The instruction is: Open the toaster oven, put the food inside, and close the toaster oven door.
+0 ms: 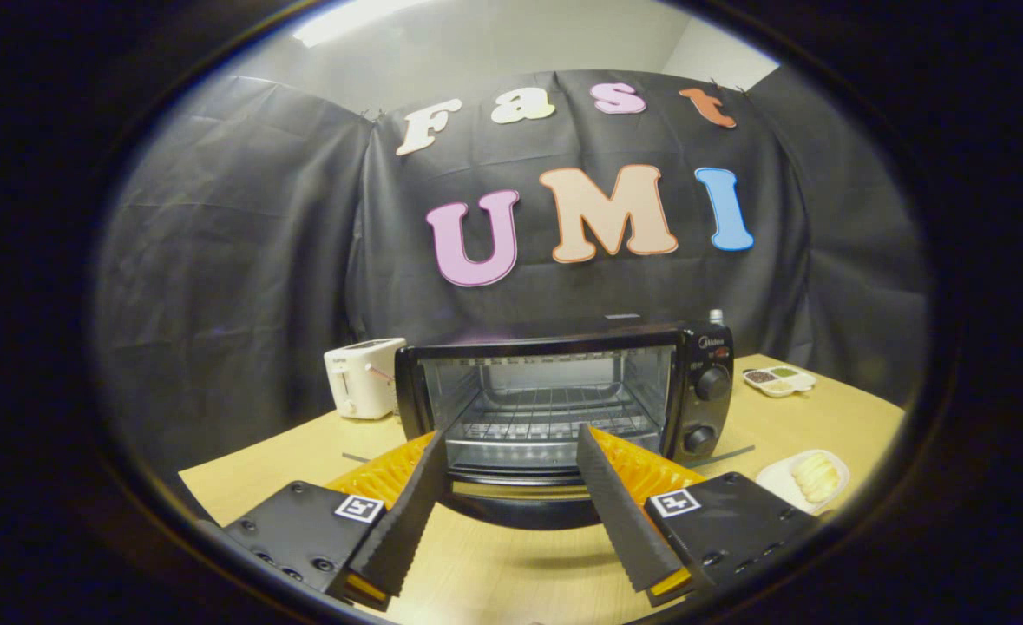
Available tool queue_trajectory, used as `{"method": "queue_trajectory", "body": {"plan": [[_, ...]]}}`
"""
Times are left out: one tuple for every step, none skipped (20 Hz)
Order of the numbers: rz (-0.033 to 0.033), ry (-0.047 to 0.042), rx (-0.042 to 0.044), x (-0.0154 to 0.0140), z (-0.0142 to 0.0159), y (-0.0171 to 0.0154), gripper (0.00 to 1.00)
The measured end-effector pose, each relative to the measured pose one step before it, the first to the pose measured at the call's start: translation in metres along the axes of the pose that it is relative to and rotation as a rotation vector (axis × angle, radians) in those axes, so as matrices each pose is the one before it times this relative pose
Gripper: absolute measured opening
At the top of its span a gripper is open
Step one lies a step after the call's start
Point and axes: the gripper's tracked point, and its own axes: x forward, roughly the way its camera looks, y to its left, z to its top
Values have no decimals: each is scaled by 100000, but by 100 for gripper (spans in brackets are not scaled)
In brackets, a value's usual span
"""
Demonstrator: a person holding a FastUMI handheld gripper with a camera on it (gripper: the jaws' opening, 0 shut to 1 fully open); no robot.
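Facing you just ahead of the fingers, the black toaster oven with the glass-fronted door (563, 404) is standing open: its door (520, 496) is lying flat toward you, its front edge sitting between the fingertips, and the wire rack inside (546, 421) is showing bare. You are holding the gripper (511, 447) with its fingers spread wide and nothing between them, so judging from that, the opening is done and fetching the food is the step in hand.

The food, pale peeled pieces on a small white oval plate (804, 479), is lying off to the right of the right finger, near the oven's front corner and below the two black control knobs (707, 408). You are going to want to back away from the door edge before swinging right, so neither finger is catching or lifting it. Keeping the fingers wide while approaching, coming in low over the tan wooden tabletop (511, 564) and closing gently would suit something that looks soft and slippery; whether it is one piece or several I cannot tell.

Beyond the plate, a white divided dish of seasonings (780, 380) is sitting well apart, and a white pop-up toaster (362, 378) is standing just left of the oven, out of your path.
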Motion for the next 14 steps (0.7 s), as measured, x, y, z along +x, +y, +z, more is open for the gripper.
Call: {"method": "queue_trajectory", "body": {"plan": [[147,1875,221,-340,-703,-120,95],[8,1920,431,-243,-648,-47,94],[-15,1948,190,-127,-529,-156,94],[-147,1729,132,-97,-600,-55,94],[-217,1633,208,-66,-469,-152,94],[-349,1841,197,-20,-636,-152,94],[-395,2008,309,30,-642,-187,94],[-472,2128,491,20,-692,-171,93],[-395,2337,609,168,-644,-199,93],[-516,2481,549,186,-781,-248,93],[-426,2790,564,252,-815,-311,94],[171,2954,864,252,-814,-169,93],[460,1429,1804,137,-551,-101,93],[416,1841,1830,-25,-592,-222,92]]}}
